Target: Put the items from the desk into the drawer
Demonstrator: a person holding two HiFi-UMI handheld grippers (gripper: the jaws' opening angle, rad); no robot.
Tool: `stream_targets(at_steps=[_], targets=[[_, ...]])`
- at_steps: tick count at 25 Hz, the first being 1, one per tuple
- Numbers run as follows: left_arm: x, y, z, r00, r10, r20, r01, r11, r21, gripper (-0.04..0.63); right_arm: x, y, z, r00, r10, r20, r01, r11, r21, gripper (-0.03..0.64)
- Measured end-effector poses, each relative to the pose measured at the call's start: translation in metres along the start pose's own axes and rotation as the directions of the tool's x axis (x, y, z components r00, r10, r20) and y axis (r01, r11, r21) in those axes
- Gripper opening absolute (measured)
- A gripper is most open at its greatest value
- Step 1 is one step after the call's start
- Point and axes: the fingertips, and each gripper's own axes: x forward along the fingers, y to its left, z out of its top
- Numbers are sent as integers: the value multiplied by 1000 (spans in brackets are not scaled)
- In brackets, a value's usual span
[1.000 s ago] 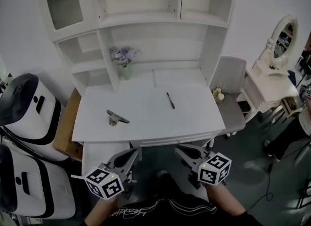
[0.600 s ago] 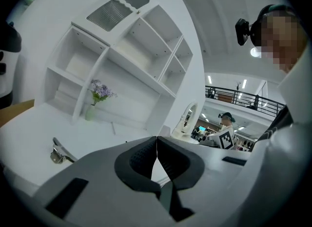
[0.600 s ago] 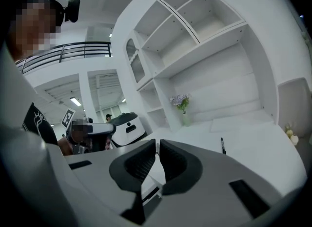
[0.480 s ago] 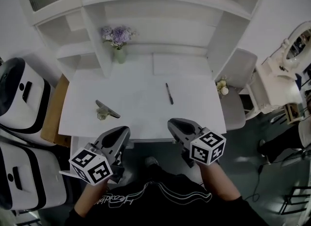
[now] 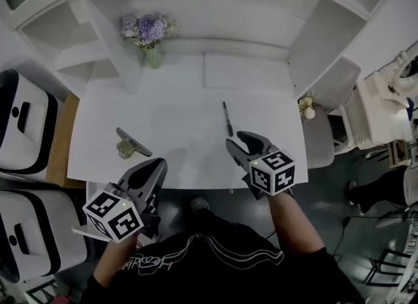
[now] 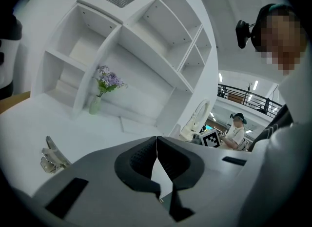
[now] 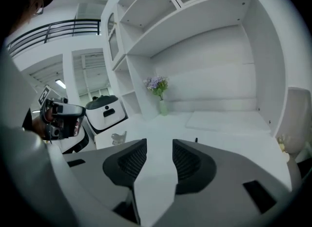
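Change since earlier frame: both claws have come forward from below the desk front to its near edge; the head view now looks more steeply down on the desk point(image 5: 183, 110).
Right claw point(image 5: 241, 141): released. Its jaws have just been opening and stand apart, with only bare white desk showing between the ribbed pads. Nothing is gripped.
Right claw position: tips over the near part of the desk, body and marker cube hanging past the front edge.
Left claw point(image 5: 155, 164): clenched. In the left gripper view the pads meet along a thin line and nothing is caught between them.
Left claw position: tips at the front edge of the desk, body below that edge.
Pen point(image 5: 226, 118): flat on the desk, just ahead of the right claw and a little to its left, lying nearly along the claw's pointing line. Apart from the jaws.
Clip point(image 5: 132, 144): flat on the desk, near the left claw, ahead of it and to its left. Not touched.
Vase of purple flowers point(image 5: 149, 36): upright at the back of the desk, well ahead of the left claw.
Grey chair point(image 5: 319, 136): to the right of the right claw, beside the desk end.
Drawer: cannot be made out under the desk edge.
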Motion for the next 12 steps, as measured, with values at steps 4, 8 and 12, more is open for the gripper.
stream_targets(at_steps=[4, 8, 12], targets=[[17, 15, -1, 1000, 14, -20, -15, 1000, -15, 21, 30, -32, -9, 999, -36, -36, 35, 999, -25, 170], [30, 30, -2, 999, 31, -38, -32, 999, -25, 21, 60, -59, -26, 991, -78, -107, 72, 996, -60, 172], [40, 41, -3, 997, 52, -48, -54, 998, -38, 21, 86, -82, -46, 978, -109, -177, 98, 993, -70, 172]])
